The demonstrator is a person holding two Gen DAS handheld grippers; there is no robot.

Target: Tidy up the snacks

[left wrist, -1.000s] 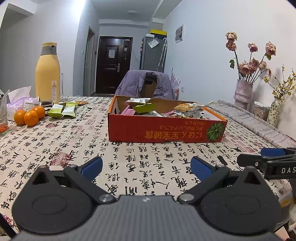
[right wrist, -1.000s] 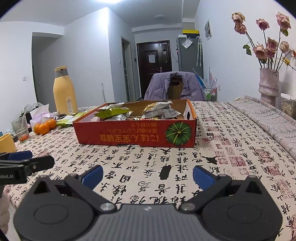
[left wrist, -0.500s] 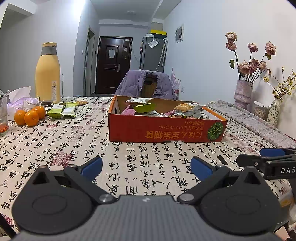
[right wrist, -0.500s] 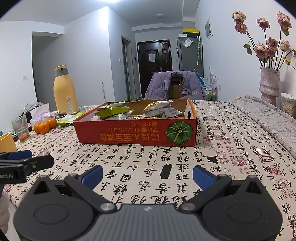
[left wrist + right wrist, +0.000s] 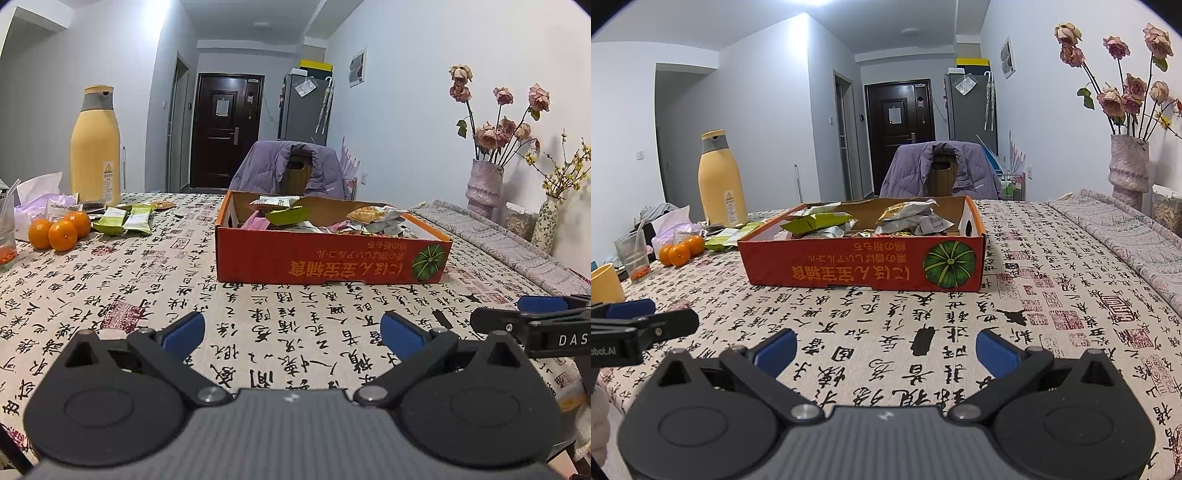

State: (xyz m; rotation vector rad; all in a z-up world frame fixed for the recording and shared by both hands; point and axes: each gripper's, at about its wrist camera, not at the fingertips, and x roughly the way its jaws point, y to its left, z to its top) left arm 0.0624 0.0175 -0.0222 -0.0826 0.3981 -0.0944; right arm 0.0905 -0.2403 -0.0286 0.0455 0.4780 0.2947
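Red cardboard, printed with a green pumpkin, forms the shallow snack box [image 5: 332, 260] at the middle of the tabletop [image 5: 110, 295], which is covered with a calligraphy-print cloth. Loose snack packets [image 5: 908, 218] are heaped in the box in no order, some poking above the rim. A few green packets [image 5: 123, 221] lie outside it, on the cloth near the tangerines [image 5: 59, 230] and the tall yellow bottle [image 5: 95, 147]; these strays are likely what the tidying is meant to gather.

The left gripper [image 5: 291, 330] hangs low over the near tabletop, its blue-padded fingers spread wide with nothing between them. The right gripper [image 5: 886, 347] sits just beside it, likewise spread wide and empty. Both point at the box but remain well short of it, a ready stance before any reach. The left one is better placed for the stray green packets, while the right faces the pumpkin end of the box.
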